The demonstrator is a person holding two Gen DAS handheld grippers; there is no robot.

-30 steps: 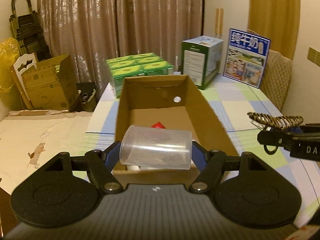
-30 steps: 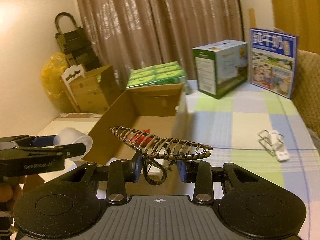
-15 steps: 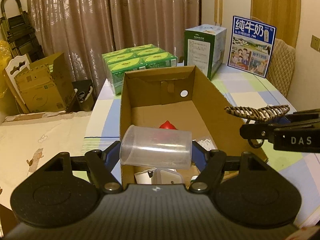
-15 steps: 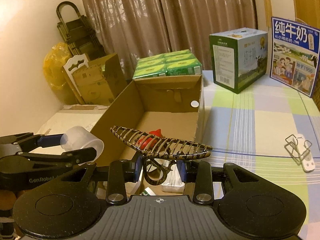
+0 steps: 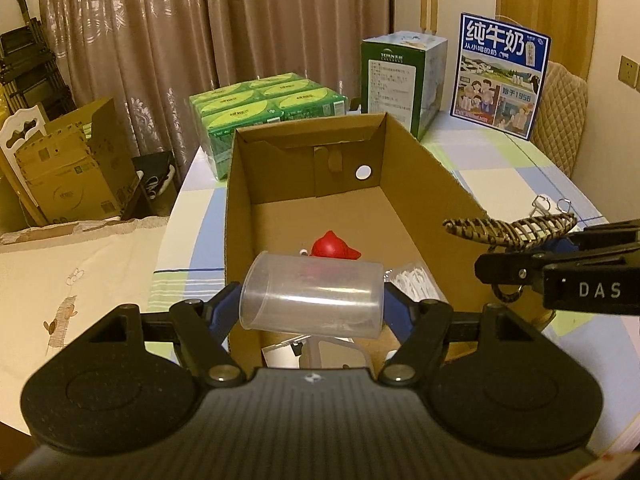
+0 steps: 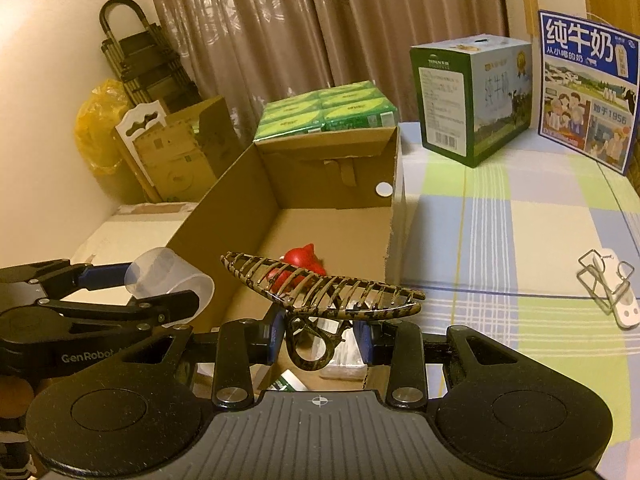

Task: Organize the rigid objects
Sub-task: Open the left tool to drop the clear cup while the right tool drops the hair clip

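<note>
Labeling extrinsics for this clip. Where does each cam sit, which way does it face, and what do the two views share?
Left wrist: on the left gripper, facing along its fingers into the cardboard box; its own fingers clamp a clear cup, and the right gripper intrudes from the right.
Right wrist: on the right gripper, facing the box's right side and checked tablecloth; its own fingers hold a hair claw, left gripper visible at left.
Shared: box, red toy, green packs, milk carton, blue poster.

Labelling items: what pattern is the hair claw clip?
Brown-and-black tortoiseshell hair claw clip, clearest in right wrist view.
</note>
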